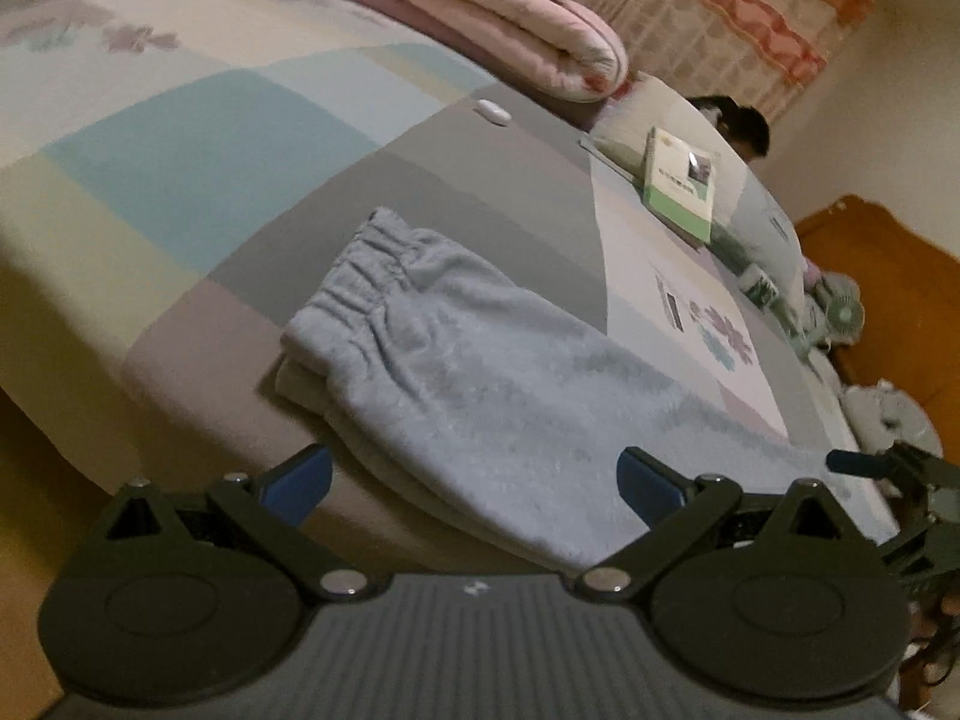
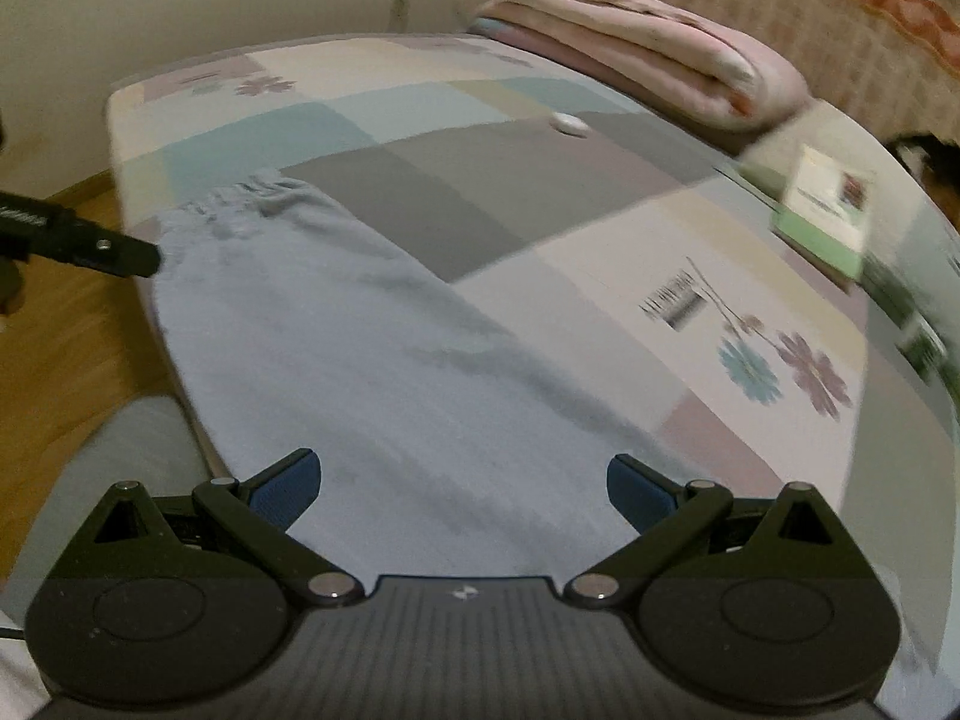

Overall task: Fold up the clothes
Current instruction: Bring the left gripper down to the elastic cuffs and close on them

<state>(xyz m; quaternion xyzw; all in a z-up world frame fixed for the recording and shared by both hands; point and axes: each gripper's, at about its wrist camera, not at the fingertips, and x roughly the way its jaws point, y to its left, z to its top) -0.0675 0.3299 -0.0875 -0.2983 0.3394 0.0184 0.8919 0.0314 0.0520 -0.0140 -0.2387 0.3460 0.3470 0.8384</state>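
Left wrist view: left gripper (image 1: 474, 483) has its jaws spread wide, nothing between the blue pads (image 1: 300, 480). Light blue fleece pants (image 1: 474, 372) lie flat along the near edge of the bed (image 1: 180, 138), folded lengthwise, elastic waistband (image 1: 360, 276) at the far end. The cloth runs under and between the fingers; can't tell if the pads touch it. A black fingertip of the right gripper (image 1: 858, 463) pokes in at the right edge, low over the pants' other end. Further back: small white oval object (image 1: 493, 111) on the grey patch, green-and-white book (image 1: 681, 180) leaning on a pillow (image 1: 624, 120), folded pink quilt (image 1: 480, 18) at the far side.

Right wrist view: right gripper (image 2: 462, 489) is also spread wide, holding nothing. The pants (image 2: 336, 348) stretch away from it toward the waistband (image 2: 240, 204) at far left, fabric directly ahead of and below the pads (image 2: 636, 486). The left gripper's finger (image 2: 102, 249) sits at the left, tip just beside the waistband end. Right side of the frame is motion-blurred; book (image 2: 828, 204) and quilt (image 2: 648, 54) are only roughly readable.
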